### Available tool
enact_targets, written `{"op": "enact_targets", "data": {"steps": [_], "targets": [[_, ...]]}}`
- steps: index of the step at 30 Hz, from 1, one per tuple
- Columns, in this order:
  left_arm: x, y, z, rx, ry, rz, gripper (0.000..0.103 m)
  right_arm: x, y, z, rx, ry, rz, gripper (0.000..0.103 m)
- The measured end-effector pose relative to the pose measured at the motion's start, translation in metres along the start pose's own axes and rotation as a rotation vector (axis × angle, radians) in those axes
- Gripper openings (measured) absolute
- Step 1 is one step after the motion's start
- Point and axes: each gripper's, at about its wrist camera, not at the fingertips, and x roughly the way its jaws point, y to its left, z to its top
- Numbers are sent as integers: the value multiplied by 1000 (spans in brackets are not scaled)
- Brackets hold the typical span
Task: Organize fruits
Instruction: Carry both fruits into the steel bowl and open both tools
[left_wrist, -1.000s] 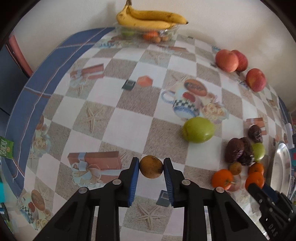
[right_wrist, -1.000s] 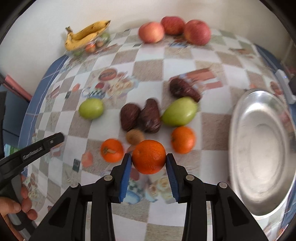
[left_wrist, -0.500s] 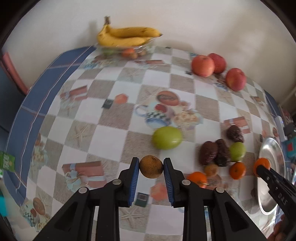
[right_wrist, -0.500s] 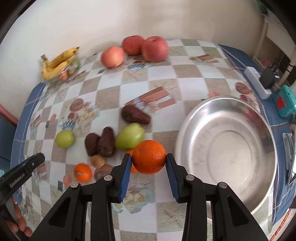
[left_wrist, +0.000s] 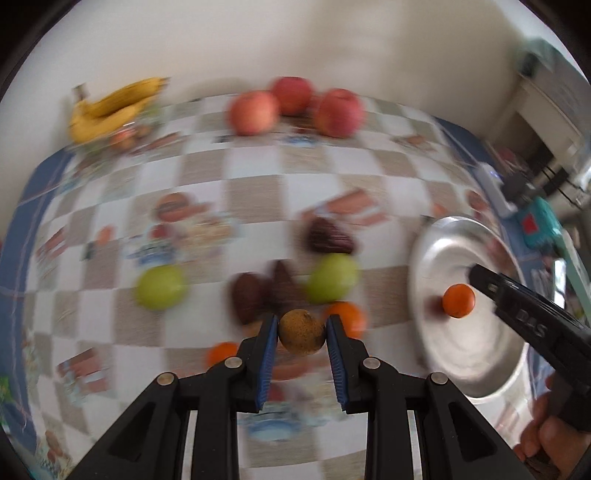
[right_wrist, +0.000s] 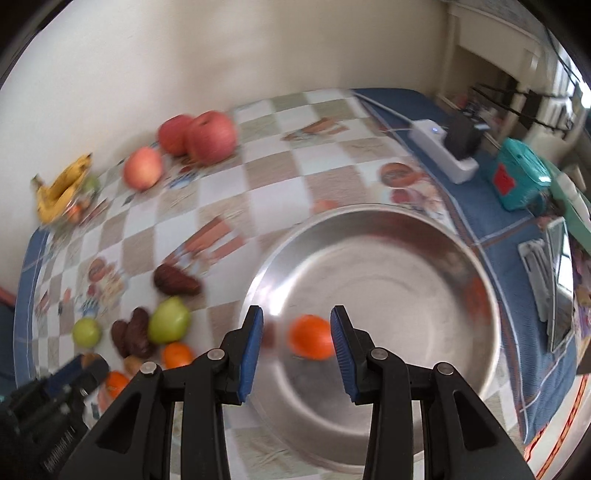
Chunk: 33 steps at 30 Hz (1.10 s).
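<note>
My left gripper (left_wrist: 301, 326) is shut on a small round brown fruit (left_wrist: 302, 334), held above the loose fruit on the checked tablecloth. My right gripper (right_wrist: 297, 334) stands open over the steel bowl (right_wrist: 369, 218). A blurred orange (right_wrist: 310, 338) lies below its spread fingers, inside the bowl and close to the right finger. The left wrist view shows the same orange (left_wrist: 458, 301) over the bowl (left_wrist: 461, 358), just off the tip of the right gripper (left_wrist: 480, 277).
On the table lie two green fruits (left_wrist: 160, 288) (left_wrist: 332, 278), dark dates (left_wrist: 251, 297), two oranges (left_wrist: 349, 319), red apples (left_wrist: 255, 112) and bananas (left_wrist: 110, 110) by the wall. A power strip (right_wrist: 439, 147) and a teal box (right_wrist: 521, 177) sit right of the bowl.
The right gripper moved over the bowl and opened, letting go of the orange. The left gripper swung right with the brown fruit still in it.
</note>
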Motion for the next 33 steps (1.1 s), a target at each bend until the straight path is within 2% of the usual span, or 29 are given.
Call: {"op": "enact_targets", "data": {"steps": [5, 10, 22, 25, 33], "targets": [[14, -46, 6, 81, 16, -43, 29, 5, -24, 1, 54, 14, 13, 40], [21, -76, 8, 149, -10, -70, 29, 1, -37, 2, 83, -8, 6, 40], [37, -96, 0, 189, -16, -120, 31, 6, -49, -1, 117, 8, -9, 40], [35, -97, 0, 196, -25, -119, 40, 6, -48, -1, 118, 10, -10, 40], [33, -93, -1, 197, -30, -91, 41, 5, -47, -1, 114, 8, -13, 40]]}}
